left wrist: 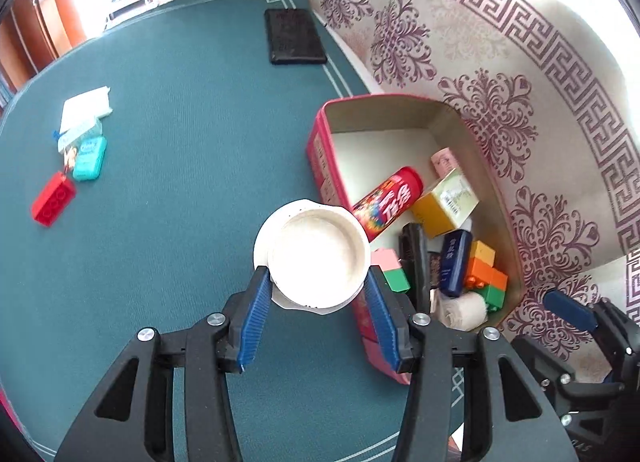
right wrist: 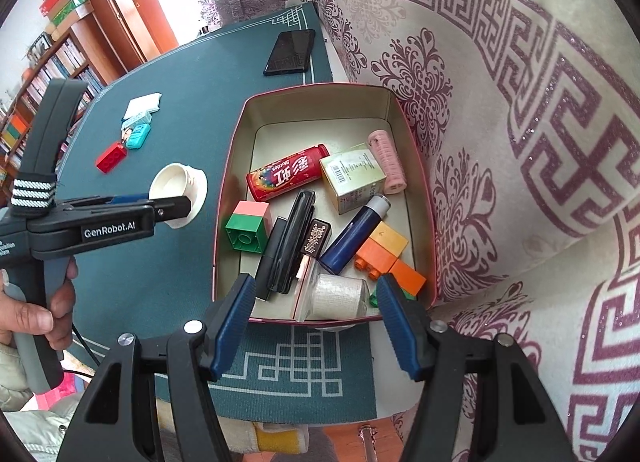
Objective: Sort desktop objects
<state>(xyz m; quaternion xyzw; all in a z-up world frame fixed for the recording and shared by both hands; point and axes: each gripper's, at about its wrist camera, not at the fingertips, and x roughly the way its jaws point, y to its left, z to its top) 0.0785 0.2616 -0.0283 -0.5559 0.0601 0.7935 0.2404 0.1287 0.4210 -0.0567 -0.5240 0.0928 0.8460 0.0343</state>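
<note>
the left gripper (left wrist: 318, 282) clamps 1 white cup (left wrist: 316, 258) beside the red box (right wrist: 234, 166) rim, right gripper (right wrist: 316, 298) wide above it, 1 red brick (left wrist: 53, 198) on open mat (left wrist: 180, 142).

Counter (left wrist: 180, 110) covered in teal mat with pale line border and fret corner pattern.

Directly on it:
- black phone (left wrist: 294, 36), flat, far end, near right edge.
- red open box (right wrist: 236, 166), along right edge.
- white folded packet (left wrist: 86, 104), left side.
- clear small packet (left wrist: 78, 134) just beside and below white packet, partly overlapping.
- teal case (left wrist: 90, 158), touching clear packet.
- red brick (left wrist: 53, 198), just below teal case, stud holes visible.

Left group well apart from phone and box. Middle of mat bare.
</note>
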